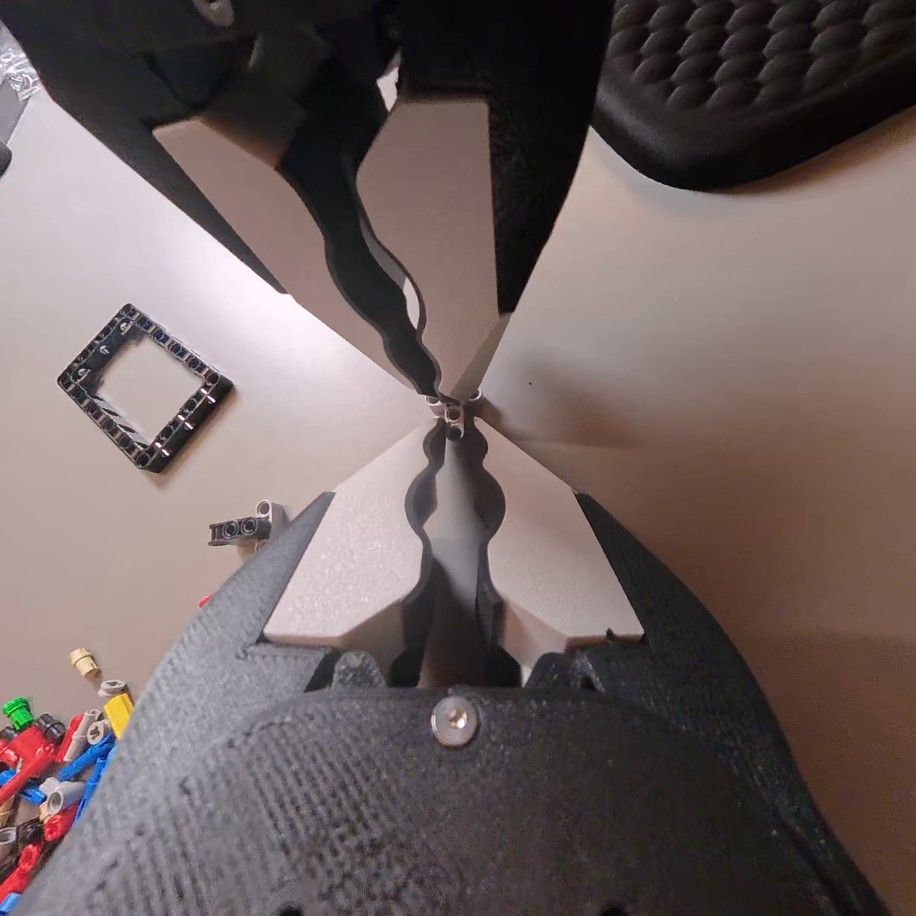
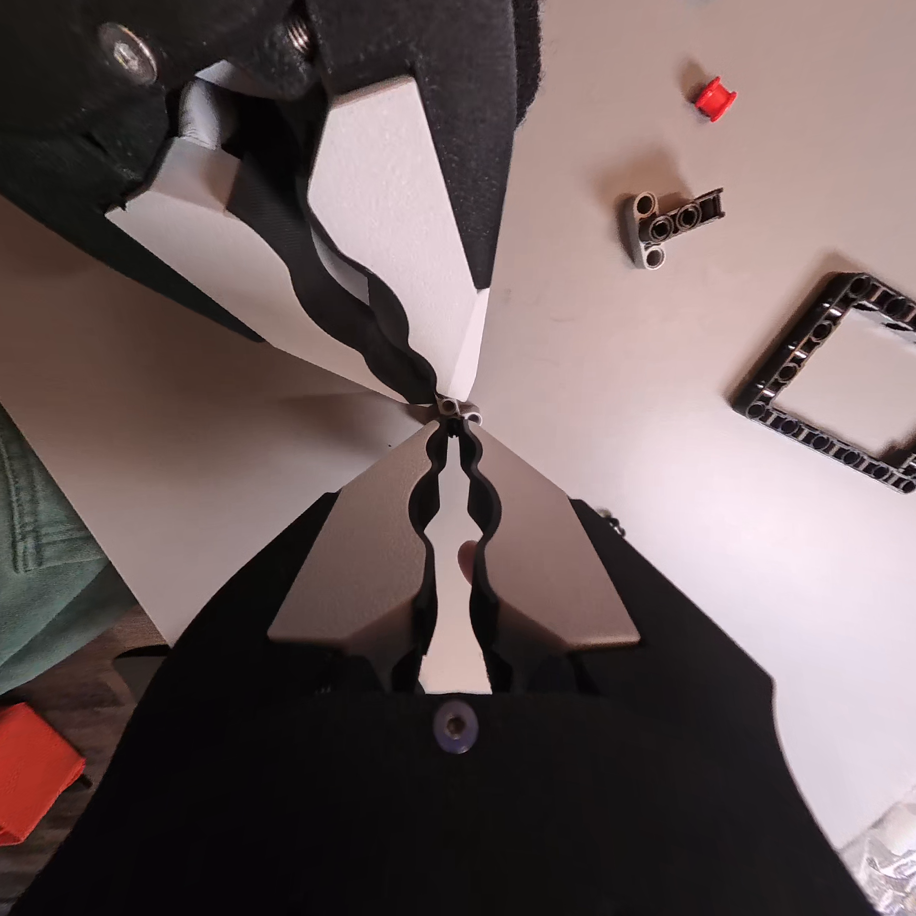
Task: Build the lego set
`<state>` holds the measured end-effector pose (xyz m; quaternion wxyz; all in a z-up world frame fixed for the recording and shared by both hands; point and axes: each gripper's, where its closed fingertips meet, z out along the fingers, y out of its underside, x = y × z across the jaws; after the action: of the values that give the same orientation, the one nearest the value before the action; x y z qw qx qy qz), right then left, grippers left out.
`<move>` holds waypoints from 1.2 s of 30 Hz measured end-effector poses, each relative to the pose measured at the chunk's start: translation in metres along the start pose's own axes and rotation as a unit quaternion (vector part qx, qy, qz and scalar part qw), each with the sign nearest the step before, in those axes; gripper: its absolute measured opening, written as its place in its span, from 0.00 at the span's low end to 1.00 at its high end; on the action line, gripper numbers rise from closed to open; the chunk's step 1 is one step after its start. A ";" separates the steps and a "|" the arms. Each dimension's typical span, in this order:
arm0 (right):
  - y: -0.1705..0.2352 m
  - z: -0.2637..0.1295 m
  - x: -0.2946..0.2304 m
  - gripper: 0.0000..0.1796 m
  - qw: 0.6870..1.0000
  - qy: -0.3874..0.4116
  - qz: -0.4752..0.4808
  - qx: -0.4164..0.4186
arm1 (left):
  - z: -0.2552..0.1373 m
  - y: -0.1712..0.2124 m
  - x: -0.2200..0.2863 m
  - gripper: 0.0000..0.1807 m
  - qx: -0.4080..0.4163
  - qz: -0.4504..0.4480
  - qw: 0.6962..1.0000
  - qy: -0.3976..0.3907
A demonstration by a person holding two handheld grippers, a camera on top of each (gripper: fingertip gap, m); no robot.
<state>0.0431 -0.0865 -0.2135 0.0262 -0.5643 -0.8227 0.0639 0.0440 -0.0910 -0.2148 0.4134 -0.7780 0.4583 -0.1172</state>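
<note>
I'm holding both grippers tip to tip: left gripper (image 1: 453, 430) and right gripper (image 2: 452, 427) each clamping the small grey connector (image 1: 452, 409) above the table (image 1: 694, 446).

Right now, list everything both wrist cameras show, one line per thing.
Small grey connector piece: one, grey with a black part, pinched between both gripper tips above the table.
Square frame: one, black, flat on the table.
Small sub-assembly: one, black and grey, near the frame.
Bushing: one, red, lying alone.
Loose parts pile: many, mixed colours, table edge.
Table: one, pale.
Chair back: one, black mesh.
Left gripper: black, closed on the piece.
Right gripper: black, closed on the piece.
</note>
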 end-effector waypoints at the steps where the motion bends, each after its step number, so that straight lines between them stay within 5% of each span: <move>1: 0.000 0.000 0.000 0.01 1.000 -0.001 0.003 0.002 | 0.000 0.000 0.000 0.04 0.000 0.000 1.000 0.000; 5: -0.001 0.000 0.000 0.01 0.999 0.001 0.011 0.033 | 0.000 0.000 0.000 0.04 0.000 0.001 1.000 -0.001; 8: -0.001 -0.009 -0.007 0.13 0.995 -0.019 0.025 0.090 | 0.000 0.000 0.000 0.04 0.001 0.001 1.000 -0.001; 20: 0.069 -0.027 0.054 0.12 0.968 0.084 0.139 0.190 | -0.003 -0.002 -0.004 0.06 0.015 -0.030 0.999 0.015; 28: 0.101 -0.032 0.100 0.12 0.959 0.155 0.151 0.183 | -0.006 -0.002 -0.011 0.07 0.023 -0.057 0.998 0.019; 36: 0.115 -0.018 0.127 0.13 0.967 0.090 0.113 0.208 | -0.014 -0.004 -0.025 0.07 0.047 -0.085 0.995 0.006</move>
<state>0.1054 0.0736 -0.2148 0.2101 -0.6392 -0.7162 0.1853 0.0251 -0.0770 -0.1981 0.4353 -0.7932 0.3866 -0.1785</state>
